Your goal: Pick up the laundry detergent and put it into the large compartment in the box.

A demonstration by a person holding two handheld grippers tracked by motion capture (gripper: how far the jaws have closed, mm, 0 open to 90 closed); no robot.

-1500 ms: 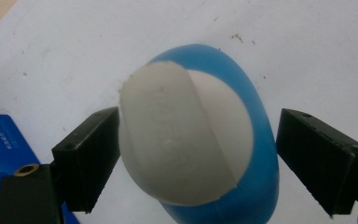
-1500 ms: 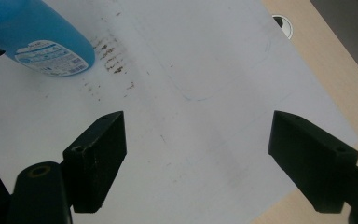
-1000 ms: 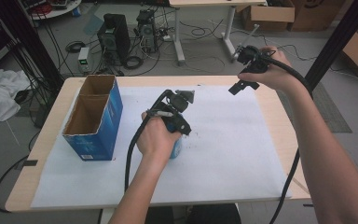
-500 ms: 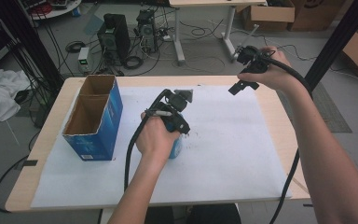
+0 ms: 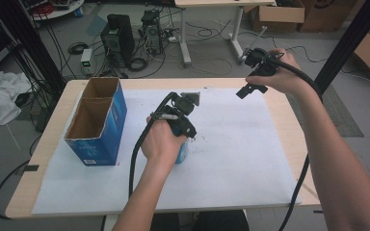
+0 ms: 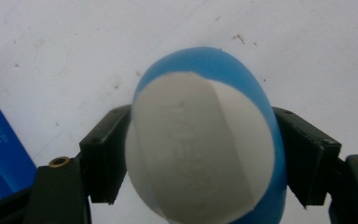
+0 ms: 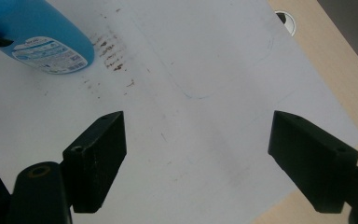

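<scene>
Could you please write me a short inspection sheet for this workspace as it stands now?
Surface: wooden table under white paper, brown specks near the bottle.
Job's things: blue bottle with white cap; open blue cardboard box at left.
Clutter: nothing seen.
Grippers: left gripper clamps the bottle; right gripper open, raised over the far right corner.
Cables: one black cable trails from each gripper.
Surroundings: computer towers, floor wiring, cardboard boxes.

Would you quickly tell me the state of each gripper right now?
Left gripper: jaws closed on the blue bottle.
Right gripper: jaws open, holding nothing, above the white paper.
</scene>
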